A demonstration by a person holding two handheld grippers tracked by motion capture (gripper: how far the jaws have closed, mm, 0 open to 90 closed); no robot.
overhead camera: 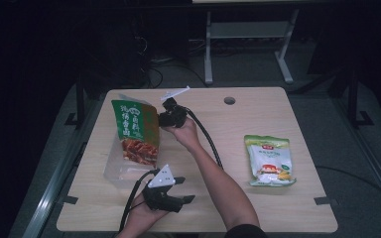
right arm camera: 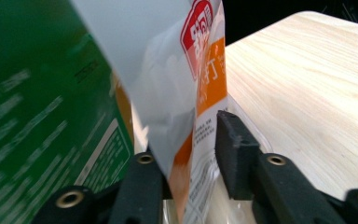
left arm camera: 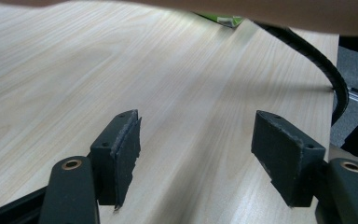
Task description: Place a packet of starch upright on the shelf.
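A green snack bag [overhead camera: 135, 129] stands upright in a clear plastic container [overhead camera: 113, 174] at the table's left. My right gripper [overhead camera: 161, 119] sits at the bag's right edge, fingers pointing left. In the right gripper view the green bag [right arm camera: 42, 116] stands at the left, and a white and orange pouch [right arm camera: 200, 79] hangs between my right gripper's [right arm camera: 193, 140] jaws. The right pad [right arm camera: 233, 144] stands just off the pouch, and the pouch hides the left pad. My left gripper [overhead camera: 184, 190] rests near the front edge, open [left arm camera: 196, 135] over bare wood.
A white, green and yellow pouch [overhead camera: 270, 159] lies flat at the right of the wooden table [overhead camera: 238, 208]. A round cable hole [overhead camera: 229, 100] is near the back edge. The right forearm [overhead camera: 218, 178] and its cable [left arm camera: 317, 56] cross the middle.
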